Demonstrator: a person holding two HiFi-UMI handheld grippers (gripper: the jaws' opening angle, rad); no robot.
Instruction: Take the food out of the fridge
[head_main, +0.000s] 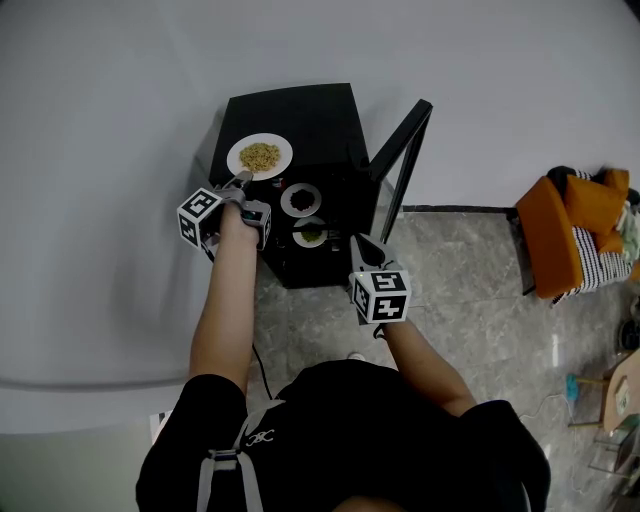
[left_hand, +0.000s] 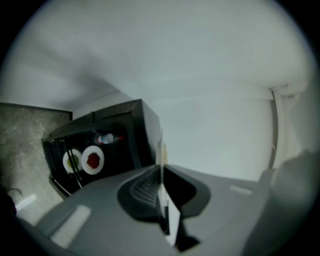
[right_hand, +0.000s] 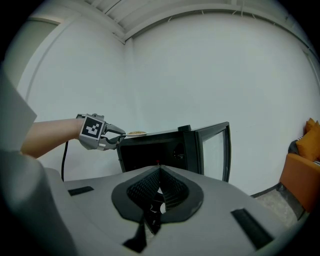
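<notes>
Left gripper (head_main: 240, 180) is up at the fridge (head_main: 300, 108), jaws clamped on the near rim of a white plate of noodles (head_main: 260, 156). In the head view the plate sits over the fridge's black top, upper middle of the frame; whether it rests there or hangs just above, I can't tell. From the left gripper view the rim shows edge-on, a thin white strip pinched between the jaws.

The fridge door (head_main: 405, 150) stands open to the right. Inside, two more plates wait on the shelves: one with red food (left_hand: 93, 159) and, just beside it, one with green food (left_hand: 72, 161). A bottle (left_hand: 106, 138) lies on the shelf above them.

Right gripper (right_hand: 159, 172) is lower in the head view, near the open door and apart from the fridge, its jaws together with nothing between them. At the right edge there's an orange chair (head_main: 560, 230) with striped cloth on it.
</notes>
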